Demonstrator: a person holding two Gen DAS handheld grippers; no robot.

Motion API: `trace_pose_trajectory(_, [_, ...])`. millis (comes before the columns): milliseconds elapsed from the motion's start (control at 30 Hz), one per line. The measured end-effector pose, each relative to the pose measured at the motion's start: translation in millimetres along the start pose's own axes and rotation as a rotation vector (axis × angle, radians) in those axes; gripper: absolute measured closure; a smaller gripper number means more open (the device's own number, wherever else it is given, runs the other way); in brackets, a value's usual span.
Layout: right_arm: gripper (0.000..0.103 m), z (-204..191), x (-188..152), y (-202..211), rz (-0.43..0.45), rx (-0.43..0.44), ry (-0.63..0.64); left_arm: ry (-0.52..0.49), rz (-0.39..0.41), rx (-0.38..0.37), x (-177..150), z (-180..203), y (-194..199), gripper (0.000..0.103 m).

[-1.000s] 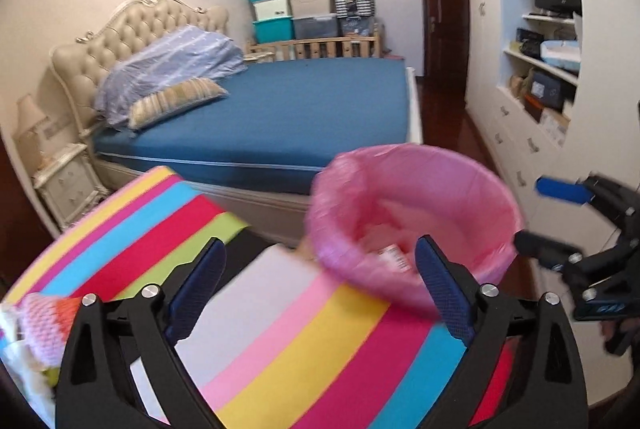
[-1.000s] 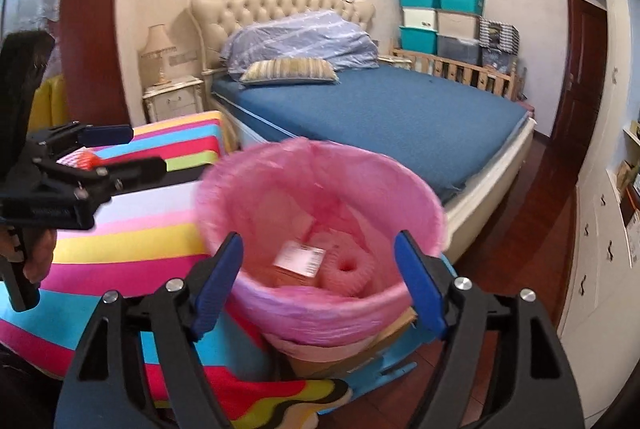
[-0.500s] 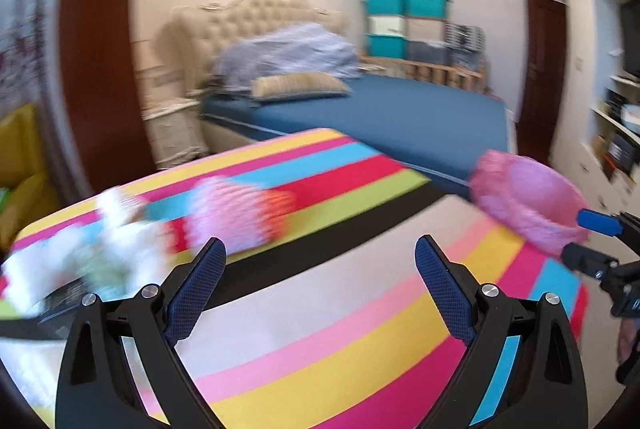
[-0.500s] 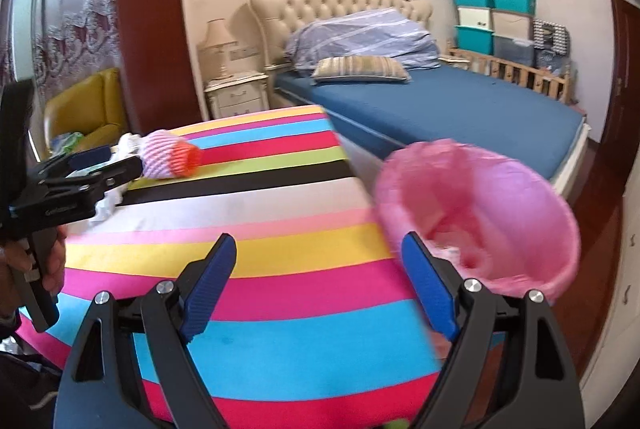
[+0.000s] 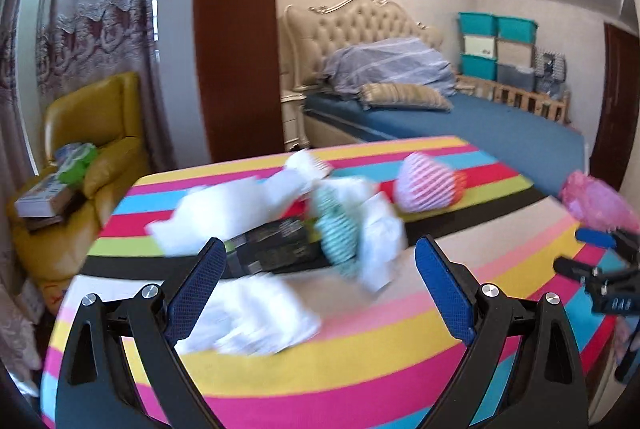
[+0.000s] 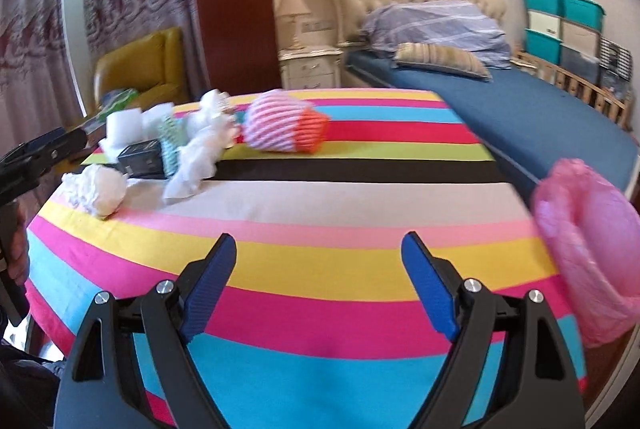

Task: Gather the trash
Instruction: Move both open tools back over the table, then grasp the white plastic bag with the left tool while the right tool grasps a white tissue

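Crumpled white tissue paper (image 5: 248, 313) and foam fruit nets lie heaped toward the far left corner of my rainbow-striped cloth-covered desk (image 6: 320, 269), the pink-lined bin (image 6: 580, 249) off its right edge, so both my hand-held grippers, left (image 5: 316, 285) and right (image 6: 318, 281), gape empty, ready to grab.
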State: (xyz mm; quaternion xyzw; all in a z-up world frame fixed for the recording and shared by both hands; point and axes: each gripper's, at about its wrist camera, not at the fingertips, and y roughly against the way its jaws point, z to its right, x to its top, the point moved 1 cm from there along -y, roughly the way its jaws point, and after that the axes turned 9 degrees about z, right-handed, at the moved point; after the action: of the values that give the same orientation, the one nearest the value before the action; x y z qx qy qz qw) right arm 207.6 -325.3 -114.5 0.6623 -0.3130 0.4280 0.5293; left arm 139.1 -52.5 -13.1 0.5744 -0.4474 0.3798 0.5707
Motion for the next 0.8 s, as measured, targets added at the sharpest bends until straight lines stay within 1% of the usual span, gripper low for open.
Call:
trace_pose_trajectory(100, [0.021, -23.8, 1.0, -18.6, -0.029, 0.042, 0.029, -0.019, -0.019, 0.033, -11.5, -17.2, 8.3, 0.014])
trace_pose_trajectory(200, [0.021, -41.5, 3.6, -32.0, -0.046, 0.068, 0.045, 0.014, -0.04, 0.035, -21.7, -33.3, 12.2, 0.014])
trace_pose_trajectory(333, [0.021, -62.0, 10.5, -52.4, -0.06, 0.089, 0.056, 0.039, -0.073, 0.049, -31.7, -47.9, 3.1, 0.014])
trace_pose_trajectory(533, [0.021, -68.9, 20.3, -70.2, -0.071, 0.098, 0.053, 0.084, -0.123, 0.036, -41.1, -58.7, -14.8, 0.014])
trace_pose_trajectory(800, [0.021, -88.2, 33.2, -95.2, -0.085, 0.122, 0.09, 0.102, -0.184, 0.024, -45.8, -62.9, -36.5, 0.014])
